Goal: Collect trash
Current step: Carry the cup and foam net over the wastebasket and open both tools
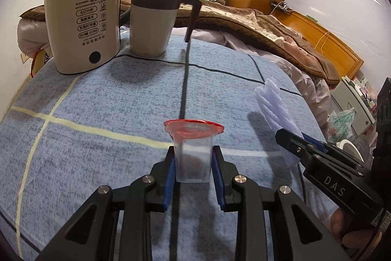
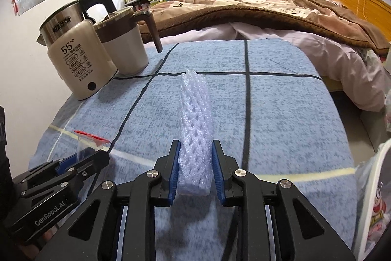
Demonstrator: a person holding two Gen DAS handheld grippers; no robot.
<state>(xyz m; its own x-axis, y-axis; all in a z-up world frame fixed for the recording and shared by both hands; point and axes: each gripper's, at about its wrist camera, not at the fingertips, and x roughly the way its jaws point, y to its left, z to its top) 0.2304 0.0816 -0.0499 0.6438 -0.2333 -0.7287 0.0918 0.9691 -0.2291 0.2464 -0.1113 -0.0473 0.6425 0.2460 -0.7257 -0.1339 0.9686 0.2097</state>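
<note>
The left gripper (image 1: 193, 163) has its jaws pinching a clear plastic cup (image 1: 192, 159) with a peeled red foil lid (image 1: 193, 129), held upright above the blue cloth (image 1: 97, 114). The right gripper (image 2: 195, 163) jaws squeeze a white foam net sleeve (image 2: 195, 119) that stretches toward 12 o'clock. At 10 o'clock on the tabletop stand a kettle (image 2: 75, 60) and a lidded mug (image 2: 127, 50), touching.

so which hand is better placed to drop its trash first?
Probably right. The right tongs already pinch the white foam mesh sleeve, and a white bag-like container, possibly the bin, sits at that hand's side. The left tongs, clamping the clear plastic red-rimmed cup, are farther from it.
</note>
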